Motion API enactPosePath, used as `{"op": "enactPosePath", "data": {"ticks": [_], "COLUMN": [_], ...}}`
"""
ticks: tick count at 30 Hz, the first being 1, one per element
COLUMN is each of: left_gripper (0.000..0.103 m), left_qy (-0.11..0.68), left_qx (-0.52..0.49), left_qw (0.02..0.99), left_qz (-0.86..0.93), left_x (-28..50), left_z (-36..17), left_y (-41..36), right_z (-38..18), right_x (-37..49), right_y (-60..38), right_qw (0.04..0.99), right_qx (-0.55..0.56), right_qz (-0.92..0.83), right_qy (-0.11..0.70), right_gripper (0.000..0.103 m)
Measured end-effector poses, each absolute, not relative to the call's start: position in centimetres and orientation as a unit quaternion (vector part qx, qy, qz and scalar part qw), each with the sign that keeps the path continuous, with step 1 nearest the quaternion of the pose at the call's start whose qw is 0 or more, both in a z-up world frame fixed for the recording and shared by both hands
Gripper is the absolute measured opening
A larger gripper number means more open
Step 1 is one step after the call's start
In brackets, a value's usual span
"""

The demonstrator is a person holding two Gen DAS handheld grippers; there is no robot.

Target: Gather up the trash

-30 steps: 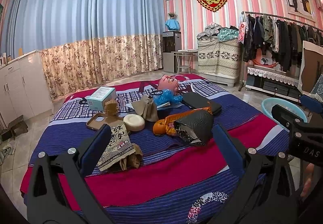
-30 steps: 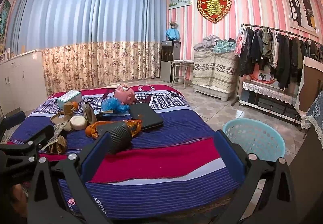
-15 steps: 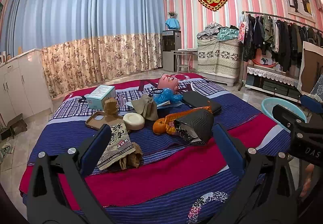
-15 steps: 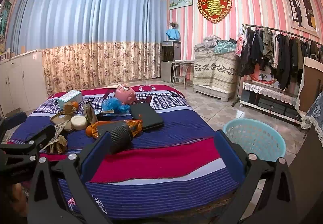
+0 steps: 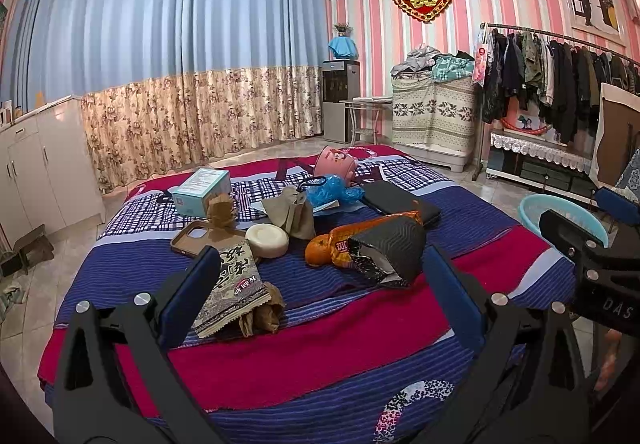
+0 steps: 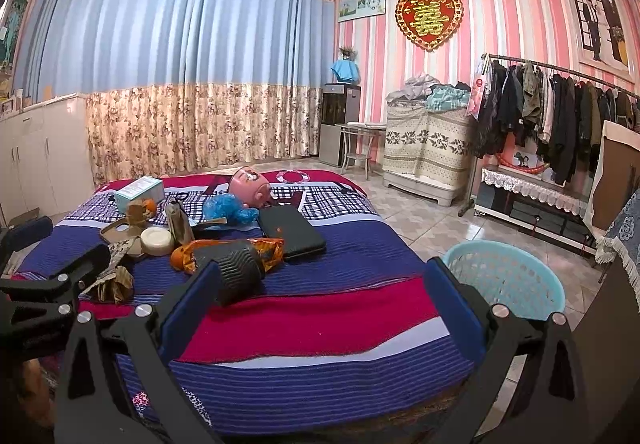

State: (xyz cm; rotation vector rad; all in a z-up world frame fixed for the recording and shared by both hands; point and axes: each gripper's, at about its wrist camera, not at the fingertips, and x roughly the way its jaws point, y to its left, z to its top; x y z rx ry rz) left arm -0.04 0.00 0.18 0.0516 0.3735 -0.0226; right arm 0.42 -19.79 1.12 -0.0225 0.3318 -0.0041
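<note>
Trash lies on a bed with a blue and red blanket [image 5: 304, 340]: a printed paper packet [image 5: 234, 290] over crumpled brown paper [image 5: 260, 318], a black foil bag [image 5: 390, 250], an orange snack wrapper [image 5: 374, 230], a crumpled blue plastic bag [image 5: 334, 192]. My left gripper [image 5: 320, 300] is open and empty above the bed's near edge, the packet by its left finger. My right gripper [image 6: 318, 308] is open and empty over the red stripe, near the black bag [image 6: 240, 274]. A light blue basket [image 6: 508, 278] stands on the floor to the right.
On the bed also lie a phone case [image 5: 200, 238], a round white disc [image 5: 267, 241], a teal box [image 5: 202, 192], a black laptop [image 5: 400, 202], a pink bowl [image 5: 334, 164] and an orange fruit [image 5: 318, 251]. White cabinets [image 5: 36, 168] stand left, a clothes rack [image 5: 560, 80] right.
Both views shift only slightly. The left gripper has crept a little forward toward the items. Both grippers stay open and nothing on the bed has moved.
</note>
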Motion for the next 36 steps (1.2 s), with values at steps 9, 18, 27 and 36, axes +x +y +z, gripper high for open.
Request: {"op": "enactPosePath", "data": {"ticks": [9, 18, 27, 36], "left_gripper": [0.098, 0.098, 0.098, 0.098], "left_qy": [0.186, 0.186, 0.187, 0.190], "left_qx": [0.026, 0.025, 0.024, 0.022], "left_qw": [0.982, 0.982, 0.982, 0.982], "left_qz": [-0.012, -0.011, -0.010, -0.012], "left_x": [-0.1, 0.0, 0.2, 0.8], "left_z": [0.1, 0.1, -0.1, -0.8], "left_y": [0.1, 0.2, 0.3, 1.1], "right_z": [1.2, 0.8, -0.2, -0.7], "right_x": [0.5, 0.7, 1.2, 1.6], "right_y": [-19.7, -20.1, -20.5, -20.8], "right_qw": [0.987, 0.987, 0.986, 0.987], "right_qx": [-0.009, -0.008, -0.002, -0.009], "right_qz": [-0.005, -0.009, -0.010, -0.017], "right_qy": [0.163, 0.160, 0.167, 0.160], "right_gripper": [0.099, 0.099, 0.099, 0.099]}}
